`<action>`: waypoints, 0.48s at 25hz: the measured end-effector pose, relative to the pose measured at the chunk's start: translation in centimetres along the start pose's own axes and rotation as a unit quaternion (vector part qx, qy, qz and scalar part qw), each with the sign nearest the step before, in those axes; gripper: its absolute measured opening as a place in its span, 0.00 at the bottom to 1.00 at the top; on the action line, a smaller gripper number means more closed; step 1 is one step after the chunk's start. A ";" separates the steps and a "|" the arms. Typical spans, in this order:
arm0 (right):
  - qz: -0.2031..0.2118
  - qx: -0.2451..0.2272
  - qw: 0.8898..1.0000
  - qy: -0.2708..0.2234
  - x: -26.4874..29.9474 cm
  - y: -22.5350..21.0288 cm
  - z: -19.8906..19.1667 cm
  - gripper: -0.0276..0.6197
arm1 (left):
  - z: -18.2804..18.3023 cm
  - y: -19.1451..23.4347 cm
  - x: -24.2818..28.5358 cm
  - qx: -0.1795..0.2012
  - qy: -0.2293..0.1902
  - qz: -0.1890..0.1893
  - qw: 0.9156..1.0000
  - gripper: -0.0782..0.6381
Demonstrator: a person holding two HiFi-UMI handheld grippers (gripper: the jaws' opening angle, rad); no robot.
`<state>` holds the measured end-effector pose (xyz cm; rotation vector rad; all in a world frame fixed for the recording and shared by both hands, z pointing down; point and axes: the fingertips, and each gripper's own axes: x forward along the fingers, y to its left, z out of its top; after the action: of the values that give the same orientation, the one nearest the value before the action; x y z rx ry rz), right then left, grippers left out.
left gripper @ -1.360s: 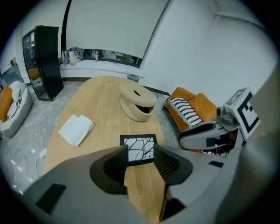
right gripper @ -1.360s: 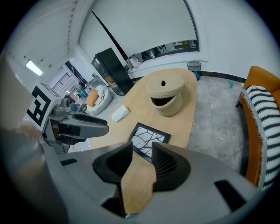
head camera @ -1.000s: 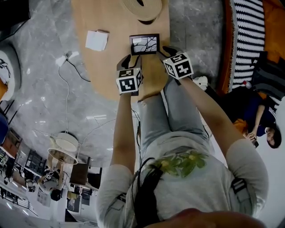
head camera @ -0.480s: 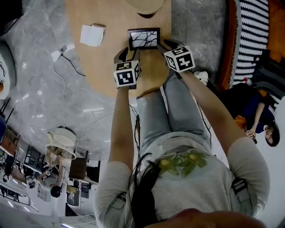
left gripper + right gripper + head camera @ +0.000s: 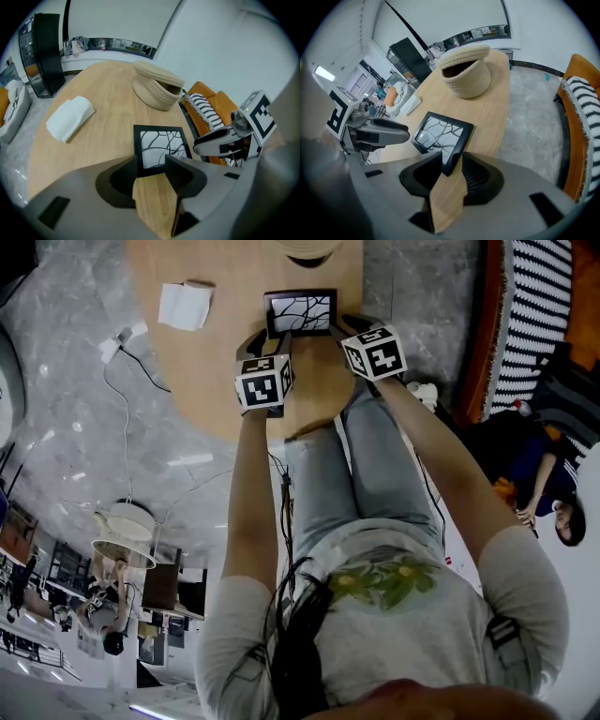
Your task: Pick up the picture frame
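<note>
Black-rimmed picture frame lying on wooden surface | change: both grippers have advanced onto it | left gripper fingers released, straddling near edge | right gripper fingers released, straddling near corner | meaning: approach looks done, clench next; lift not begun

Black rectangular picture frame, tan oval wooden table
Its picture: black branching lines on white.

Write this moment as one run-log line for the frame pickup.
phase: pre-grasp | left gripper: open, astride picture frame near edge | right gripper: open, astride its corner | frame: flat on table
</note>
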<state>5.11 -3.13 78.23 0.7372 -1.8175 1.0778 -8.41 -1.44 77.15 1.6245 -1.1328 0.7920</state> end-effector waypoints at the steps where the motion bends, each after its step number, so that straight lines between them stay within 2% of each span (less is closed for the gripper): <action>1: 0.000 0.001 1.000 0.003 0.2 -0.1 -0.1 0.26 | 0.0 0.1 0.2 0.000 0.001 0.000 1.000 0.38; 6: 0.001 0.012 1.000 0.004 1.1 -0.6 -0.2 0.26 | -0.4 0.9 1.2 -0.002 0.008 0.005 1.000 0.38; 12: -0.001 0.020 1.000 0.008 1.8 -0.6 -0.1 0.26 | -1.5 1.4 2.2 -0.035 0.017 0.010 0.999 0.38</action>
<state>4.87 -3.39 80.14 0.7513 -1.7856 1.1184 -8.98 -0.87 80.02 1.5391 -1.1418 0.7810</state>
